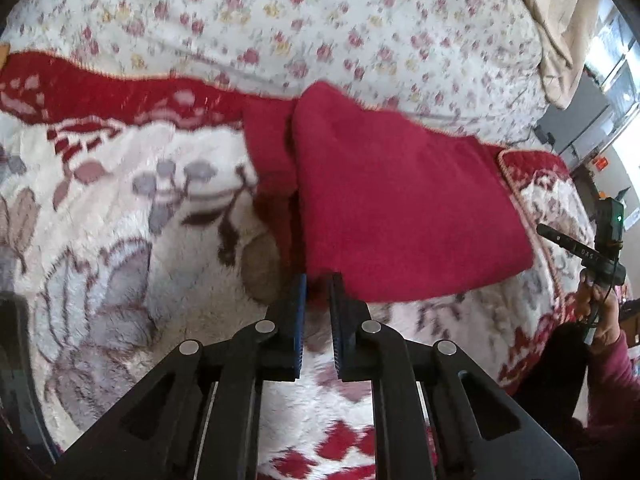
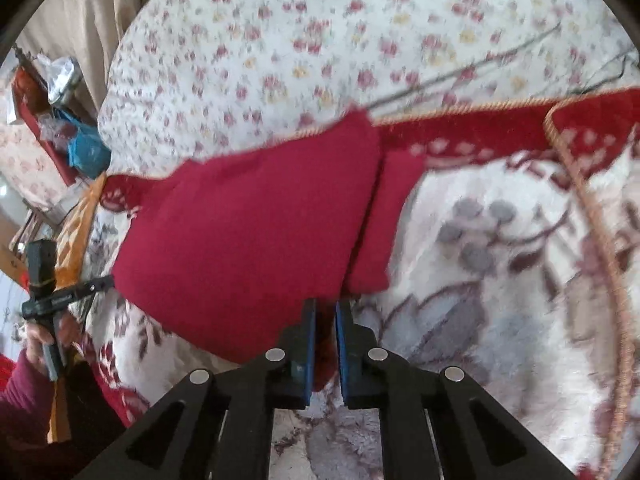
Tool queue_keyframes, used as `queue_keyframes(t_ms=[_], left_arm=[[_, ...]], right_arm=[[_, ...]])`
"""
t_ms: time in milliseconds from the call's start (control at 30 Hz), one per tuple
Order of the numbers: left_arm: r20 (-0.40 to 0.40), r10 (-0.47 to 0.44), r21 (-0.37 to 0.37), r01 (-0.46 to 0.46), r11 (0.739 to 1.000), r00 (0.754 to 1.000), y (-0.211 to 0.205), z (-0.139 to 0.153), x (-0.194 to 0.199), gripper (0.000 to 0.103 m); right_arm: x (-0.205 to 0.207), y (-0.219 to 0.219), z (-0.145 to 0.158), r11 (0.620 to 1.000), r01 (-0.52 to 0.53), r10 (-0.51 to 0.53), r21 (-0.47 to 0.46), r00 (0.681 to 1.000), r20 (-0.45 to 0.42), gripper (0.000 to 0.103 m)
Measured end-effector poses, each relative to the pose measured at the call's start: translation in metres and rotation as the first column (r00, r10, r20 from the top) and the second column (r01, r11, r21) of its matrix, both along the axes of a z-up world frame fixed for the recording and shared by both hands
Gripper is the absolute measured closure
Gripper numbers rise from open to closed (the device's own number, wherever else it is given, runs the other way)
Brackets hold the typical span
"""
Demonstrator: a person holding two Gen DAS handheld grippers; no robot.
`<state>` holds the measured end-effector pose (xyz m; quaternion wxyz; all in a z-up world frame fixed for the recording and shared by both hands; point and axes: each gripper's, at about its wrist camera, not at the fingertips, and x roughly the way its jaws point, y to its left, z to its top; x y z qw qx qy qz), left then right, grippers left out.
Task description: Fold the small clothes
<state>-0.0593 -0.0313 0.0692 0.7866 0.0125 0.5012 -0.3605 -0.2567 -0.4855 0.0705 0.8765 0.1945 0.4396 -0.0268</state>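
Left wrist view
Left gripper (image 1: 318,280): jaws drawn nearly together, pinching the near edge of the red garment (image 1: 400,200) at its lower left corner; red cloth shows in the narrow gap between the blue pads.
Red garment: a plain crimson fleece piece, lying across the plush blanket (image 1: 120,220), with a narrower flap showing along its left side.
Plush blanket: white, with grey and brown leaf and flower shapes and a red patterned border.
Floral quilt (image 1: 280,20): white with small pink roses, behind the garment, along the top.
Right hand (image 1: 600,312): at the right edge, in a maroon sleeve, holding the handle of the other gripper.

Right wrist view
Right gripper (image 2: 325,308): jaws likewise almost closed, clamped on the garment's near edge (image 2: 248,240); red cloth fills the slit between the pads.
Garment position: spread leftward from the jaws, over the blanket (image 2: 500,280), with the narrower flap on its right.
Gold cord trim (image 2: 592,208): curves down the blanket's right side.
Left hand (image 2: 44,332): at the left edge, grasping its gripper's handle.
Clutter (image 2: 68,120): blurred bags and objects at far left, too unclear to name.
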Motion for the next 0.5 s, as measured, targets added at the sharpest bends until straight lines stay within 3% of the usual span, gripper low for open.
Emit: queue_keyframes(t_ms=[67, 167, 200, 300, 400, 500], left_arm=[[0.039, -0.001, 0.0, 0.001, 1.0, 0.999, -0.006, 0.013, 0.0, 0.092], [0.087, 0.002, 0.012, -0.003, 1.0, 0.996, -0.028, 0.025, 0.006, 0.07], [0.101, 0.013, 0.015, -0.015, 1.0, 0.995, -0.037, 0.027, 0.009, 0.062], [0.108, 0.047, 0.032, -0.05, 0.998, 0.993, -0.063, 0.02, 0.023, 0.061], [0.157, 0.106, 0.119, -0.126, 0.985, 0.982, -0.084, 0.002, 0.042, 0.061], [0.157, 0.158, 0.185, -0.186, 0.965, 0.975, -0.092, -0.024, 0.063, 0.061]], right_arm=[[-0.001, -0.001, 0.02, 0.998, 0.023, -0.02, -0.062, 0.999, 0.041, 0.087], [0.014, 0.001, 0.04, 0.996, 0.005, 0.0, -0.084, 0.998, 0.07, 0.063], [0.023, 0.003, 0.042, 0.996, 0.0, 0.007, -0.089, 0.997, 0.071, 0.063], [0.07, 0.014, 0.035, 0.993, -0.024, 0.03, -0.113, 0.998, 0.05, 0.064], [0.114, 0.018, 0.015, 0.993, -0.024, 0.024, -0.115, 1.0, -0.004, 0.064], [0.152, 0.012, -0.01, 0.992, 0.001, -0.006, -0.124, 0.999, -0.046, 0.064]])
